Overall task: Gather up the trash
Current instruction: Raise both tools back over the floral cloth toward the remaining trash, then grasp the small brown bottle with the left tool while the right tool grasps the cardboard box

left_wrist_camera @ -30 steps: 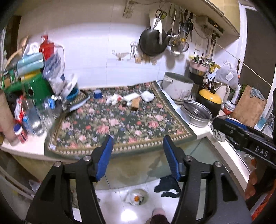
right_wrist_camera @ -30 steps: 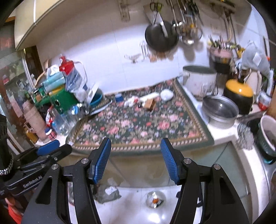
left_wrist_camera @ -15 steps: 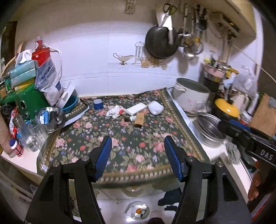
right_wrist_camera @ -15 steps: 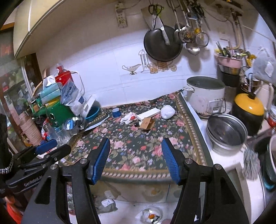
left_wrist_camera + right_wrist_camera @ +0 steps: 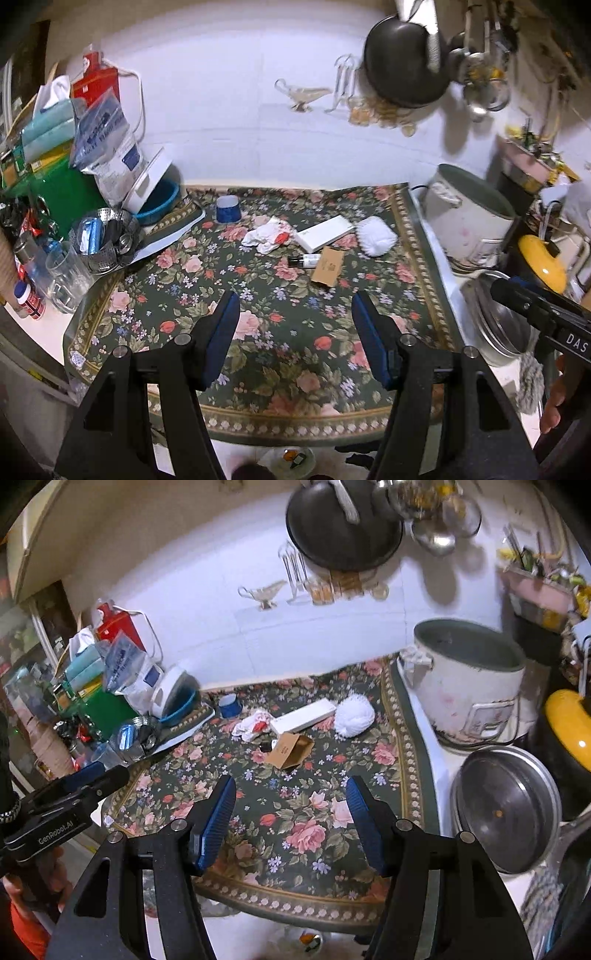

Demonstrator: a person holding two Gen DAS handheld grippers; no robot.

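Trash lies at the back of the floral mat (image 5: 258,332): a crumpled white-and-red wrapper (image 5: 267,235), a flat white box (image 5: 325,233), a small dark-capped bottle (image 5: 304,260), an open brown carton (image 5: 328,266), a white fluffy ball (image 5: 376,236) and a blue cup (image 5: 228,209). The same items show in the right wrist view: wrapper (image 5: 253,722), white box (image 5: 303,715), carton (image 5: 290,751), ball (image 5: 354,715). My left gripper (image 5: 295,310) is open and empty above the mat's front half. My right gripper (image 5: 291,794) is open too, nothing between its fingers.
A rice cooker (image 5: 465,686), a steel pot lid (image 5: 506,808) and a yellow-lidded pot (image 5: 569,720) stand right of the mat. Bags, a green box (image 5: 55,192), glasses and a steel basket (image 5: 103,240) crowd the left. A pan (image 5: 404,62) hangs on the wall.
Both grippers have moved forward over the counter; the mat and trash now sit closer and larger. Their jaws keep the same width.
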